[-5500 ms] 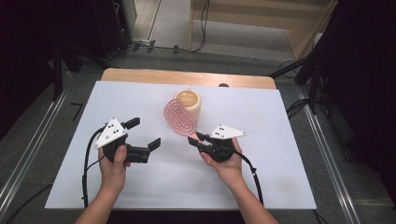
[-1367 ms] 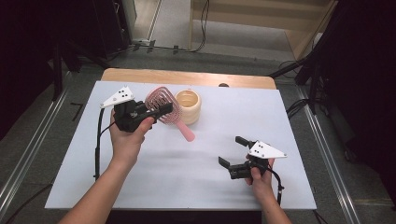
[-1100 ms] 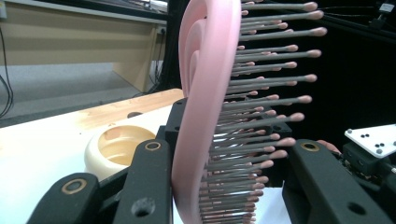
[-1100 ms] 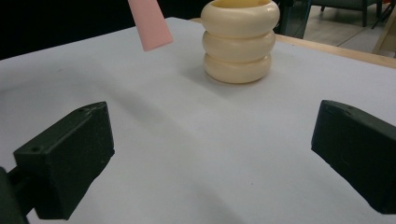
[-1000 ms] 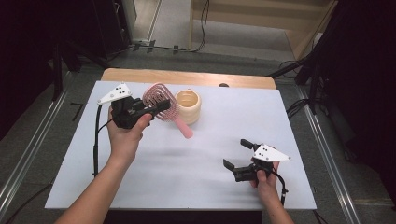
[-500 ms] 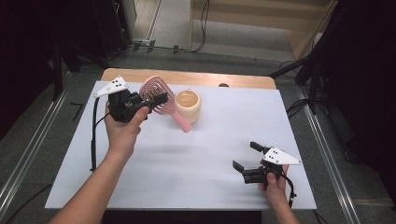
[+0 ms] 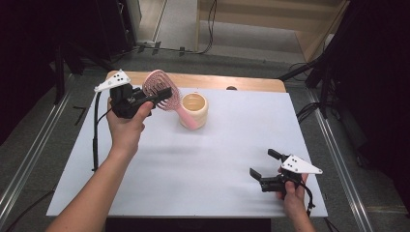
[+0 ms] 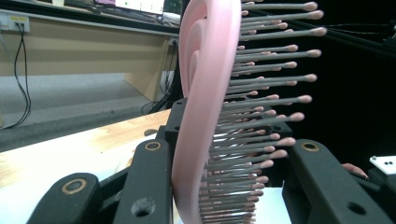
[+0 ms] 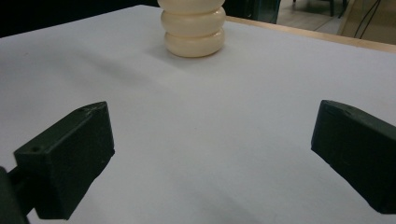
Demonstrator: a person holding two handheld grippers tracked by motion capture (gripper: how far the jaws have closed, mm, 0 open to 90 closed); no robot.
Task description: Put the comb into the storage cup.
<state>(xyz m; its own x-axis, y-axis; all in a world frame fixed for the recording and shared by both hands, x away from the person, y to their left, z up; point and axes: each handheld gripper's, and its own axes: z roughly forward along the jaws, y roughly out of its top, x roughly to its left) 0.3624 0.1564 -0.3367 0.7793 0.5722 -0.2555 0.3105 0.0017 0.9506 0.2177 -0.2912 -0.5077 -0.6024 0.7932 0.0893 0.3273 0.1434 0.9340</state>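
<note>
The left hand-held gripper (image 7: 162, 94) is clenched on a pink hairbrush (image 7: 159, 87) — its jaws pinch the brush head, one on the smooth back and one against the bristles (image 8: 261, 116). The brush is held up off the tabletop (image 7: 232, 145), its handle slanting down toward the cream ribbed holder (image 7: 194, 109) just beside it. Well apart, near the tabletop's front right corner, the right hand-held gripper (image 7: 263, 169) hangs low with jaws spread wide — nothing between them.
</note>
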